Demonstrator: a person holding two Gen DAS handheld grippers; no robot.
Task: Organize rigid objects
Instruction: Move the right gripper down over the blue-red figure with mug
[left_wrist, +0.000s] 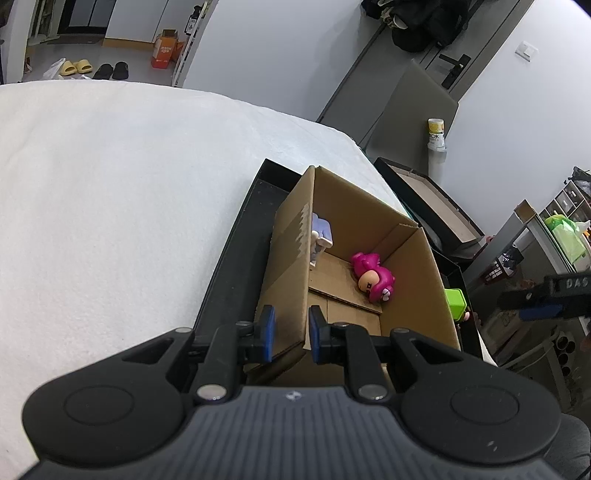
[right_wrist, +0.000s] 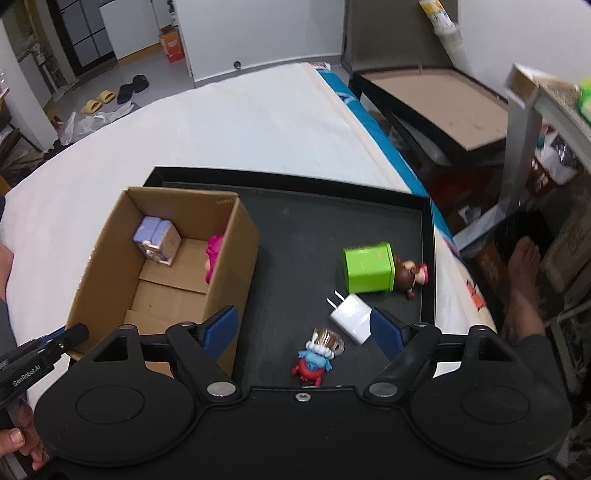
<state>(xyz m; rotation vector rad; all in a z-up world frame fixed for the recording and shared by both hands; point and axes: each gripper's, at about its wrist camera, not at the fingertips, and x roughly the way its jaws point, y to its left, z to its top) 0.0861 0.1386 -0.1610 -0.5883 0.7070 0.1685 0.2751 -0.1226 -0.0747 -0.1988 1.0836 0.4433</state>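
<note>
An open cardboard box (right_wrist: 236, 236) stands on the left of a black tray (right_wrist: 295, 221) on a white bed. In it lie a pink figure (left_wrist: 371, 277) and a lavender box (right_wrist: 157, 240). My left gripper (left_wrist: 290, 334) is shut on the box's near left wall (left_wrist: 291, 258). My right gripper (right_wrist: 304, 326) is open and empty above the tray. Below it lie a white charger (right_wrist: 351, 315) and a red and blue figure (right_wrist: 314, 360). A green tin (right_wrist: 367, 266) and a brown-haired doll (right_wrist: 410, 275) lie beyond.
The white bed (left_wrist: 110, 203) spreads to the left. Right of the bed stand a black-framed board (right_wrist: 443, 103), shelves and clutter (left_wrist: 554, 229). A bare foot (right_wrist: 524, 273) is on the floor at the right. Slippers (left_wrist: 74, 68) lie far off.
</note>
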